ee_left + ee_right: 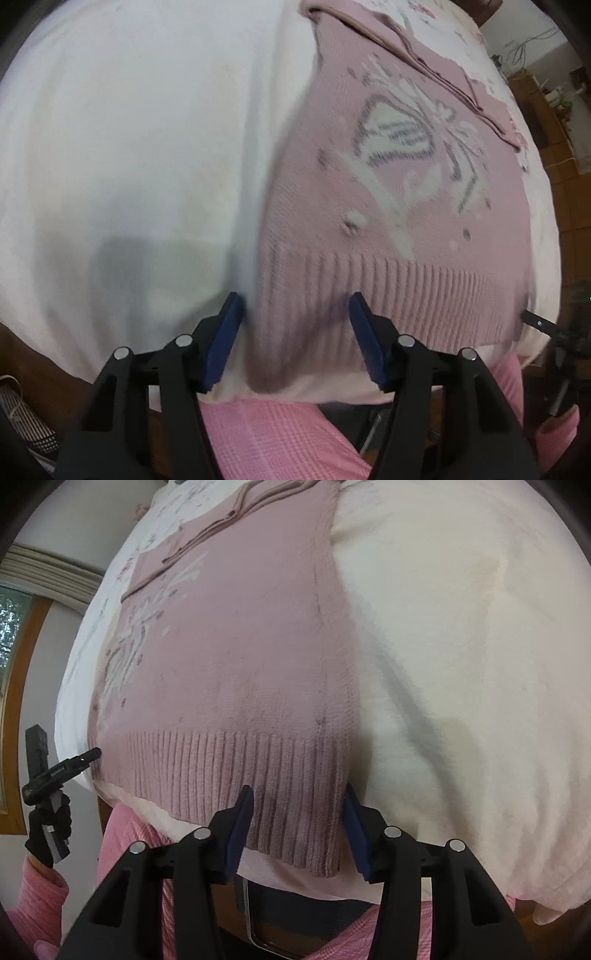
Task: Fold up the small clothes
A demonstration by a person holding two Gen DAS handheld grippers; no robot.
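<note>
A pink knitted sweater [399, 192] with a white and grey butterfly pattern lies flat on the white-covered table [129, 147], a sleeve folded across its far part. My left gripper [295, 302] is open at the near edge, its blue fingers astride the left corner of the ribbed hem [332, 280]. In the right wrist view the same sweater [240, 646] fills the middle. My right gripper [298, 794] is open too, straddling the right corner of the hem [295, 775]. Neither gripper holds fabric. Each gripper shows at the edge of the other's view: left gripper [79, 758], right gripper [535, 322].
The white cloth [461, 664] spreads wide on both sides of the sweater, with a floral print at the far end [424, 11]. The person's pink clothing [277, 435] is just below the table edge. Wooden furniture [554, 110] stands at the right; a window [14, 635] at the left.
</note>
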